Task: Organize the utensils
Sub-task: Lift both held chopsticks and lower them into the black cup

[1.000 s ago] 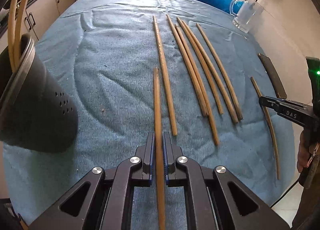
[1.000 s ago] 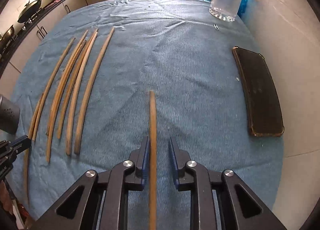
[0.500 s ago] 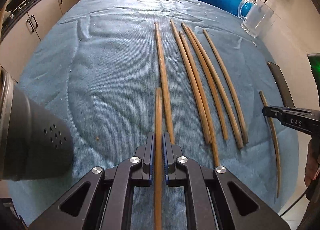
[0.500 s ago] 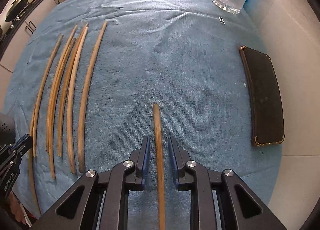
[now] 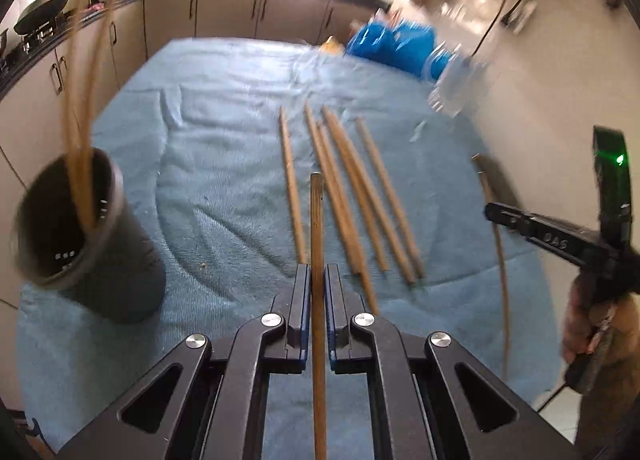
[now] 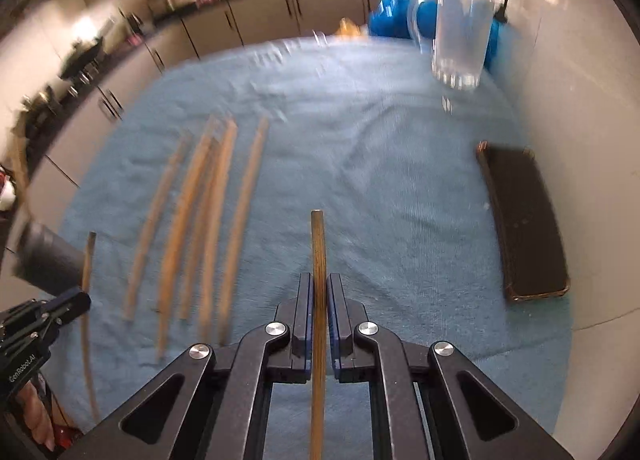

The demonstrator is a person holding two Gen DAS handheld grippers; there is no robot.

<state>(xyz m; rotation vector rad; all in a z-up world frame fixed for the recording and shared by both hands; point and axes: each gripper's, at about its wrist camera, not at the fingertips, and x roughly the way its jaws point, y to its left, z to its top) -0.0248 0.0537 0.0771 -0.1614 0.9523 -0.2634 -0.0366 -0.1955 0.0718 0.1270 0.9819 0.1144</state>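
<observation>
The table (image 5: 224, 132) is spread with a blue towel, likely so the sticks lie flat and don't roll. Left of the row of sticks stands a dark cup (image 5: 84, 236) with a couple of sticks already upright in it; I take it as where the rest are meant to go. The row (image 5: 348, 196), five loose sticks, lies side by side at the table's middle, parallel and easy to pick singly. To the right of the row, by the wall, sits a dark tray (image 6: 524, 220). The left hand-held gripper (image 5: 317, 284) is clenched on one stick (image 5: 316, 220), held lengthwise between the jaws. The right hand-held gripper (image 6: 319, 292), right of the row, has just been closing and now clamps another stick (image 6: 318, 244) the same way.
</observation>
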